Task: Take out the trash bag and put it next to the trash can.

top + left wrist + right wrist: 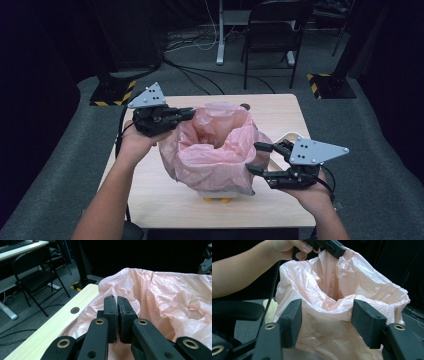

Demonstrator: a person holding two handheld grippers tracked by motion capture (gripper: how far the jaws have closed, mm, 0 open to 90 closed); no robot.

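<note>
The far-left rim of the pink bag (215, 145) is pinched by the clenched left hand-held gripper (187, 114); the near-right rim lies just left of the released right hand-held gripper (257, 157).

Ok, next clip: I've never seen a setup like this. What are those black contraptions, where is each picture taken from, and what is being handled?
A person holds a hand-operated gripper in each hand. One picture looks down from above the table; the other two come from cameras riding on each gripper. A pink plastic bag lines a small bin standing on the table. The left gripper is pinched shut on the bag's rim. The right gripper is open, its fingers spread just in front of the bag's near side, holding nothing.
</note>
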